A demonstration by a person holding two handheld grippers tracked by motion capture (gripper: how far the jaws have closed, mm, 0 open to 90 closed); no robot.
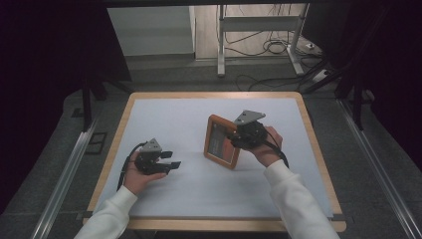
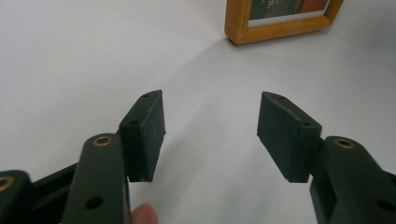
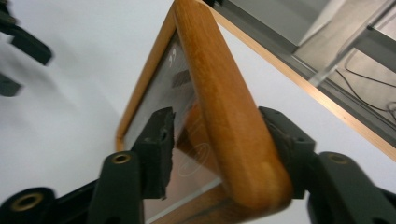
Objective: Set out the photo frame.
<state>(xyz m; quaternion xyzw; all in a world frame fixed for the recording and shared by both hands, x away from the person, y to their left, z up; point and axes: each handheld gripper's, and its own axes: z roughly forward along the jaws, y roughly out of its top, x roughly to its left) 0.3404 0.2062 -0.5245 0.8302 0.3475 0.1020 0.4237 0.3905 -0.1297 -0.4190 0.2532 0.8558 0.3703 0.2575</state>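
Sleeved forearms reach in over the table's near edge. Right gripper straddles the upright wooden picture frame near the table's middle, jaws loosening; let go crooked, it could topple. Left gripper rests spread and empty.

I've got the wooden picture frame on the white table top, right of centre — standing on its lower edge, leaning back a little. Its border is warm orange-brown wood with rounded corners, and the glass front faces my left side. Behind the glass there's a dark print with a reddish patch and a pale strip along the bottom — too blurred to read. In the right gripper view one thick wooden side runs up between the jaws, its grain plain to see.
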